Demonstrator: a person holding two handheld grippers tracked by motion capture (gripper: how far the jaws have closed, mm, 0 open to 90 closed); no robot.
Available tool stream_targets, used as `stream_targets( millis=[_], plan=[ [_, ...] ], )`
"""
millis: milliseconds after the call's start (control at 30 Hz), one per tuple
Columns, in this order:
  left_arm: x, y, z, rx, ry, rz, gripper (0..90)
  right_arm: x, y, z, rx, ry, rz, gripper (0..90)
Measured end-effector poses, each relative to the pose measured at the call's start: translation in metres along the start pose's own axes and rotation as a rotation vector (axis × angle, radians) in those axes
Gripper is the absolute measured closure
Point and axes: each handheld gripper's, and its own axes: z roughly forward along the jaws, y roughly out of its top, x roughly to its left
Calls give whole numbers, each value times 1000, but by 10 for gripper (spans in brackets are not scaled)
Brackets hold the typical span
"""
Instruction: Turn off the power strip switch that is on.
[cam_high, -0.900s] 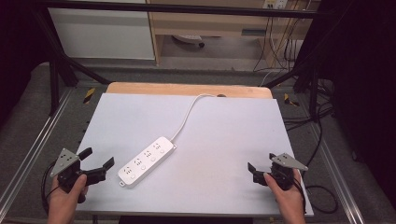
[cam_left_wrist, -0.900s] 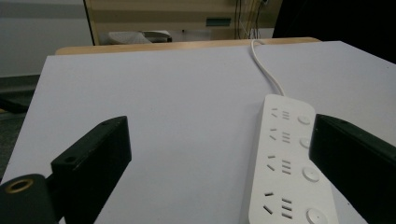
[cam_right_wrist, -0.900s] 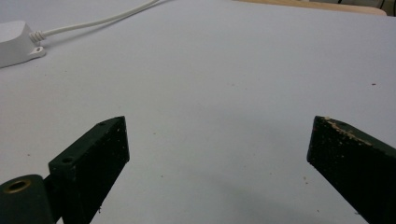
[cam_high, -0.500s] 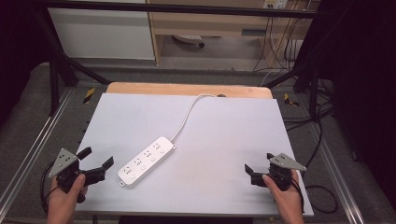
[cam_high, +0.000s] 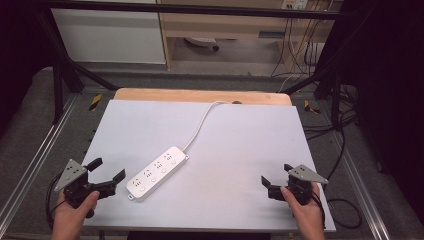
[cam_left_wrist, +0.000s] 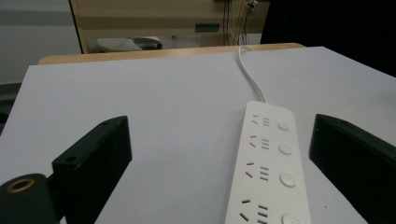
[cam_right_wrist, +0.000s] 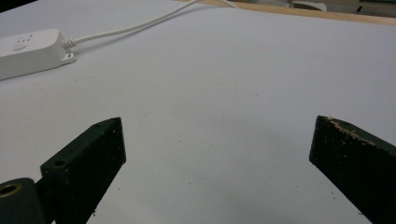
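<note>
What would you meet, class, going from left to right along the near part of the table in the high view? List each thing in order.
Left tongs held open in the person's left hand → white power strip lying on the table → right tongs held open in the right hand.

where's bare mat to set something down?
Bare: the mat between the power strip and the right gripper, and the far-left corner beyond the strip. Crowded: near left, where the left gripper sits beside the strip; the cord crosses the far middle.
</note>
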Motion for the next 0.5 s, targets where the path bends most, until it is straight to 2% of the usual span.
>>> stream_targets(
  millis=[233,300,500],
  plan=[
    [-8,3,2,-1,-24,-1,64,-1,1,-1,-3,5,8,53],
    [-11,5,3,2,-47,5,63,-1,1,-2,-5,5,9,52],
    [-16,7,4,-5,-64,11,63,0,1,-2,-5,13,6,43]
  ],
)
